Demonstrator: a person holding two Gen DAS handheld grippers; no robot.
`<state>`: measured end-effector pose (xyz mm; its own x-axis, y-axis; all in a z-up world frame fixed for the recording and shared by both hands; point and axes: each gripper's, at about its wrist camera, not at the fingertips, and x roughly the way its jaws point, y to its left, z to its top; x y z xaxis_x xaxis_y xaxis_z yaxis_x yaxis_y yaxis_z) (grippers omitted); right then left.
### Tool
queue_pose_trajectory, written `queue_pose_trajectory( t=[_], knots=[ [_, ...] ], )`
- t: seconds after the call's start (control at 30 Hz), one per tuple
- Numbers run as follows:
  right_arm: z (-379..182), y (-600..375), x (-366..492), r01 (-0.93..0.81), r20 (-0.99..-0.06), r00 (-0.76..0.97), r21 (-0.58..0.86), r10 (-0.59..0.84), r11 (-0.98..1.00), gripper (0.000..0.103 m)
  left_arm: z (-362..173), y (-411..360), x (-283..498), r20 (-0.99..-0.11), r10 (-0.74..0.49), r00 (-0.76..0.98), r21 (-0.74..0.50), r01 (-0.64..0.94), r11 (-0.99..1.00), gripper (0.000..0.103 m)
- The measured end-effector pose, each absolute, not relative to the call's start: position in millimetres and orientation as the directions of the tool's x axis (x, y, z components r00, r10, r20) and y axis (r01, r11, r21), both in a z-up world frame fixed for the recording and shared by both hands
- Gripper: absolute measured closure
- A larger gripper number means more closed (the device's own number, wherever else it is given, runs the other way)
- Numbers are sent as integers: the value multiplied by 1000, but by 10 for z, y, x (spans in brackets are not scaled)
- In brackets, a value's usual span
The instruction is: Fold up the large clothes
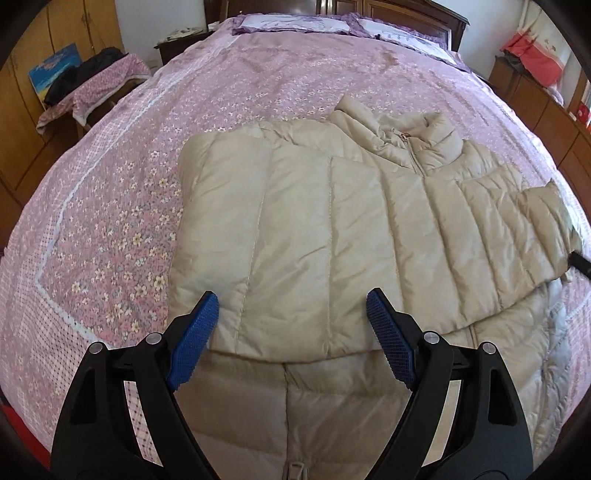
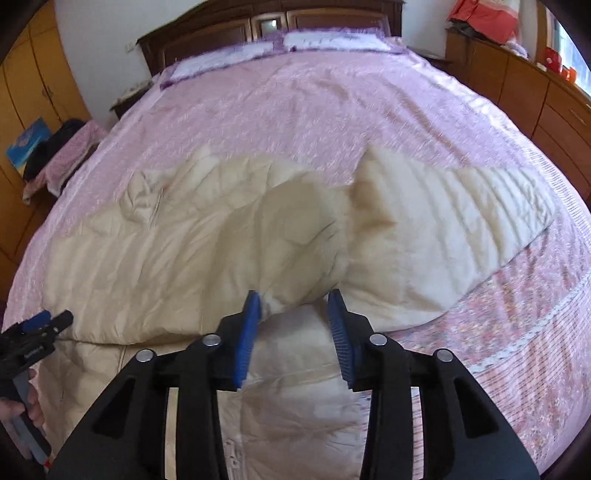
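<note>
Left wrist view: left gripper (image 1: pixel 291 314) hovers with jaws wide, nothing between them, over beige puffer jacket (image 1: pixel 332 229) lying partly folded near bed's (image 1: pixel 110 184) foot edge. Right wrist view: right gripper (image 2: pixel 295 314) half open, raised jacket fold just between blue pads (image 2: pixel 245 343), contact unclear. Pillows (image 2: pixel 332 38) at headboard.

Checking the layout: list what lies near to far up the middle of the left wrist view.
Left gripper → beige puffer jacket → bare floral bedspread → pillows → dark wooden headboard.
</note>
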<state>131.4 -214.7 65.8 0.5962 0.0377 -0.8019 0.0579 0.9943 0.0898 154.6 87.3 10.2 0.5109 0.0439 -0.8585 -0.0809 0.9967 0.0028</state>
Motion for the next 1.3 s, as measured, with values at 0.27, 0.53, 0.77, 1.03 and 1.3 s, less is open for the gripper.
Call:
queue_pose_trajectory(
  t=[0.27, 0.53, 0.77, 1.03, 1.3],
  knots=[
    [628, -1972, 1477, -4, -771, 636, 18, 17, 1000, 64, 50, 849, 1604, -854, 75, 515, 40, -79, 996, 17],
    [46, -2000, 1758, 19, -837, 547, 8, -4, 1000, 62, 5, 856, 1659, -854, 85, 514, 55, -74, 996, 15],
    [429, -2340, 1454, 20, -803, 589, 124, 89, 992, 30, 202, 859, 1531, -851, 43, 523, 20, -51, 998, 15],
    [540, -3363, 1269, 212, -781, 624, 200, 25, 957, 23, 414, 678, 1408, -846, -42, 532, -42, 11, 999, 15],
    [166, -4351, 1359, 429, -791, 611, 296, -33, 853, 23, 318, 474, 1477, -861, -38, 508, -45, -2, 999, 15]
  ],
)
